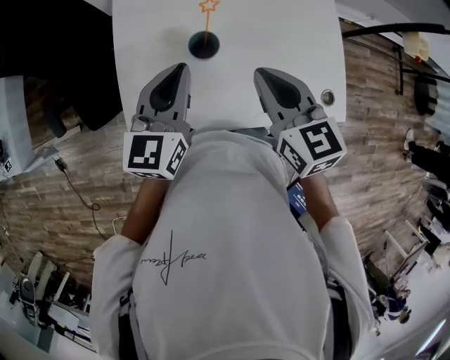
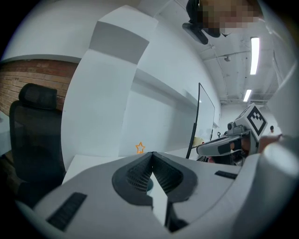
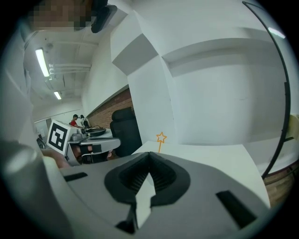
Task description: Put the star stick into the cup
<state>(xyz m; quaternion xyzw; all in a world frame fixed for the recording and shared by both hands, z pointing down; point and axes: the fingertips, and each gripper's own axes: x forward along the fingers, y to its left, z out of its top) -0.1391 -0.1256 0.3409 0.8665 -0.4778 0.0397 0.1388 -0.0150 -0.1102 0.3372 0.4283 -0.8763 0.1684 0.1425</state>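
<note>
A dark cup point(image 1: 204, 45) stands on the white table point(image 1: 281, 35) at the far middle. The orange star stick point(image 1: 208, 7) rises out of it, star end up. The same star point(image 2: 140, 148) peeks over the left gripper's jaws, and the star point(image 3: 161, 137) shows above the right gripper's jaws too. My left gripper point(image 1: 181, 68) and right gripper point(image 1: 259, 72) hover side by side at the table's near edge, short of the cup. Both are shut with nothing between the jaws; their tips meet.
A black office chair point(image 2: 32, 135) stands left of the table. A small round metal fitting point(image 1: 328, 96) sits in the table's near right corner. A dark thin pole point(image 2: 194, 116) rises at the right. Wood-patterned floor lies around, with a cable point(image 1: 74, 186) on the left.
</note>
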